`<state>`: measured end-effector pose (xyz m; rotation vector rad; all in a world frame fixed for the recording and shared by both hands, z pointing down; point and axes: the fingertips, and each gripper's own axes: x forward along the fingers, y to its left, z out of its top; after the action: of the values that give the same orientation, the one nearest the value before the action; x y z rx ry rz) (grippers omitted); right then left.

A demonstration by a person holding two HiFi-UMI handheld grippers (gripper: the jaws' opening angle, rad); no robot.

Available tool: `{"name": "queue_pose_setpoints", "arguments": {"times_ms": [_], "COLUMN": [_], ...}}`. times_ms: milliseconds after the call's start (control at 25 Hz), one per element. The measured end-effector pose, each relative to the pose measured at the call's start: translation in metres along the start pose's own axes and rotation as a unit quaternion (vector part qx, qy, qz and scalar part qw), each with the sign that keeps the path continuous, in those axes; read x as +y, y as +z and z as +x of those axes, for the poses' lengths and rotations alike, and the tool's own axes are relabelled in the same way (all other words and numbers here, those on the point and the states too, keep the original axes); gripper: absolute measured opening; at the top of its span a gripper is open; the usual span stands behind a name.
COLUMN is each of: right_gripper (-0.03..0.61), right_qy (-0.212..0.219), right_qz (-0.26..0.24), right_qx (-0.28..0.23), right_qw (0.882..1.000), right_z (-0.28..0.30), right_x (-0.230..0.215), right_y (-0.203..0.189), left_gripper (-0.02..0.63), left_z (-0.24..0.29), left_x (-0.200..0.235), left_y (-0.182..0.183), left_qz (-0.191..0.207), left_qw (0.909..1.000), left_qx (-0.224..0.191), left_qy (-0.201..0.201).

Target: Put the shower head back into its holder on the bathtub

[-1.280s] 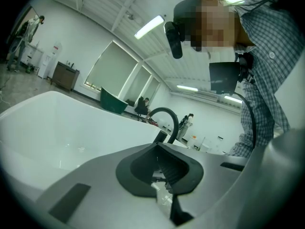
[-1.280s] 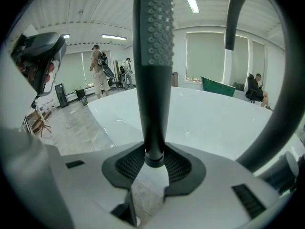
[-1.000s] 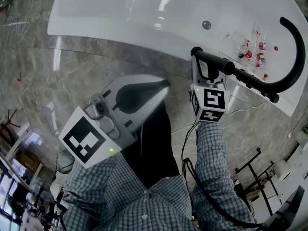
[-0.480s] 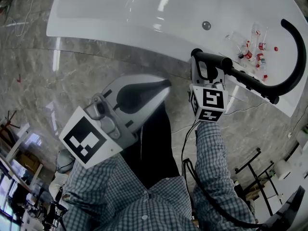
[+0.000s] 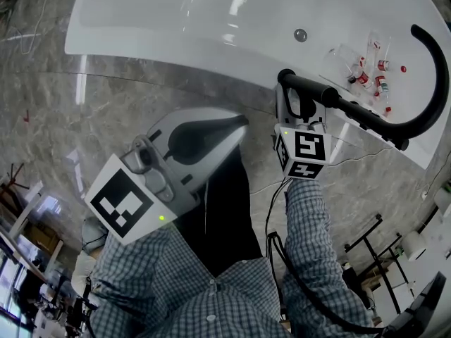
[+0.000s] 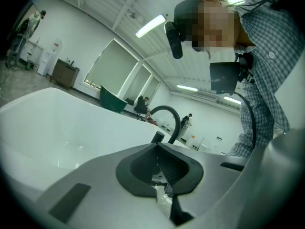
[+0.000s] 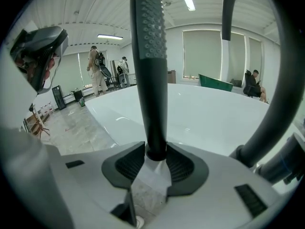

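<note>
Right gripper [image 7: 156, 157] jaws grasp the black shower head [image 7: 150, 70] upright at the bathtub [image 5: 176, 13] rim; left gripper [image 6: 161, 168] jaws are clenched, empty.

The bathtub [image 5: 211, 20] is smooth, glossy white, and the floor [image 5: 120, 97] near it is polished grey veined stone. The shower head [image 7: 148, 56] and the curved tap spout [image 5: 438, 83] are matt black, the head's face studded with small nubs. The left gripper [image 6: 159, 168] and right gripper [image 7: 155, 163] have matt grey plastic shells with dark ribbed pads [image 7: 126, 163]; the sleeve [image 5: 310, 245] is checked woven cloth.
</note>
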<state>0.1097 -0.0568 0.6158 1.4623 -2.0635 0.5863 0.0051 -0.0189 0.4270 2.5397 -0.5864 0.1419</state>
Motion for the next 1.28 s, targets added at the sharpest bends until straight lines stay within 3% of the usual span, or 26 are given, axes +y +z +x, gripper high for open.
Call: {"name": "queue_pose_setpoints", "arguments": {"times_ms": [240, 600, 880, 1280], "right_gripper": [0.121, 0.04, 0.025, 0.021], "right_qy": [-0.02, -0.044, -0.055, -0.049], "right_qz": [0.005, 0.025, 0.021, 0.076], "right_qx": [-0.013, -0.029, -0.041, -0.089], "right_qw": [1.0, 0.998, 0.997, 0.992], "right_z": [-0.015, -0.044, -0.084, -0.153], "right_x": [-0.002, -0.011, -0.014, -0.006], "right_y": [-0.003, 0.003, 0.045, 0.111], "left_gripper": [0.009, 0.009, 0.009, 0.009], "left_z": [-0.001, 0.004, 0.01, 0.007], "left_x": [0.0, 0.0, -0.021, -0.064], "left_y": [-0.001, 0.007, 0.048, 0.096], "left_qz": [0.001, 0.009, 0.046, 0.085], "left_qw": [1.0, 0.9999, 0.9985, 0.9945], "left_qx": [0.003, 0.002, -0.006, 0.003], "left_qy": [0.0, -0.005, -0.028, -0.061]}}
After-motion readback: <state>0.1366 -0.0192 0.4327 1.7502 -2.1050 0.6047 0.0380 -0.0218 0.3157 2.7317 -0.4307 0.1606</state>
